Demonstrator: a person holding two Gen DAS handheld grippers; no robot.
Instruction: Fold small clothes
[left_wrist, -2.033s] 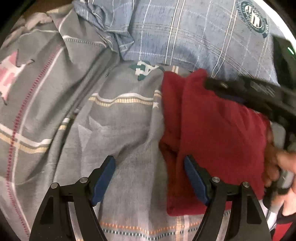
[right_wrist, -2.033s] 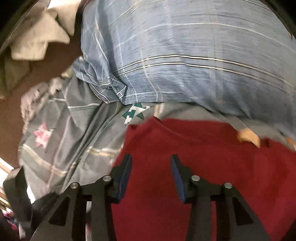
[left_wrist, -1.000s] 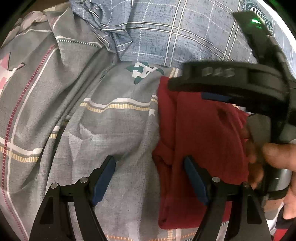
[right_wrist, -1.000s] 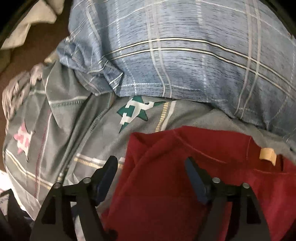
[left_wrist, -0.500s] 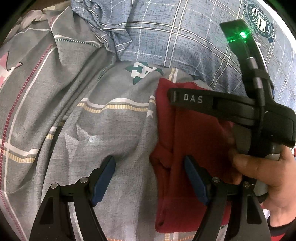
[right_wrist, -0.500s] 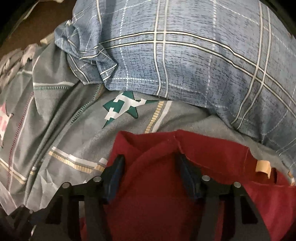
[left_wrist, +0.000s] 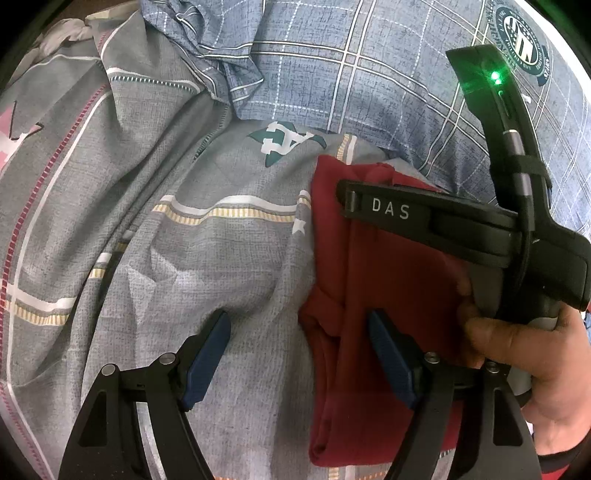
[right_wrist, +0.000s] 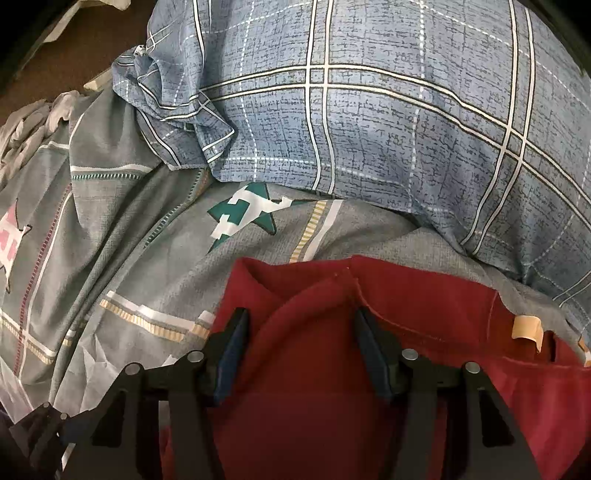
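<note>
My left gripper (left_wrist: 297, 350) hangs with its jaws spread wide and nothing between them but the grey bedsheet (left_wrist: 192, 258); its right finger sits over the near-left edge of the red garment (left_wrist: 388, 288), though I cannot tell whether it touches. To the left of this tool there is only sheet, wrinkled and unobstructed, running off to the frame's edge. Ahead of it the blue plaid pillow (left_wrist: 351, 85) closes off the far side. To its right my right hand (left_wrist: 524, 354) and the black body of the other tool crowd the room.

My right gripper (right_wrist: 301, 350) has its jaws parted, with a raised fold of the red garment (right_wrist: 406, 295) bulging up between the fingers; I cannot tell whether the pads are pressing on it. Just ahead of the fingertips lies the garment's far edge, then a narrow strip of grey bedsheet (right_wrist: 147, 258), then the blue plaid pillow (right_wrist: 369, 129) rising like a wall. A tan label (right_wrist: 526, 328) shows at the garment's neckline, ahead and to the right.

From the left tool, the folded garment's long axis runs away from me, a long straight left edge pointing toward the pillow.
</note>
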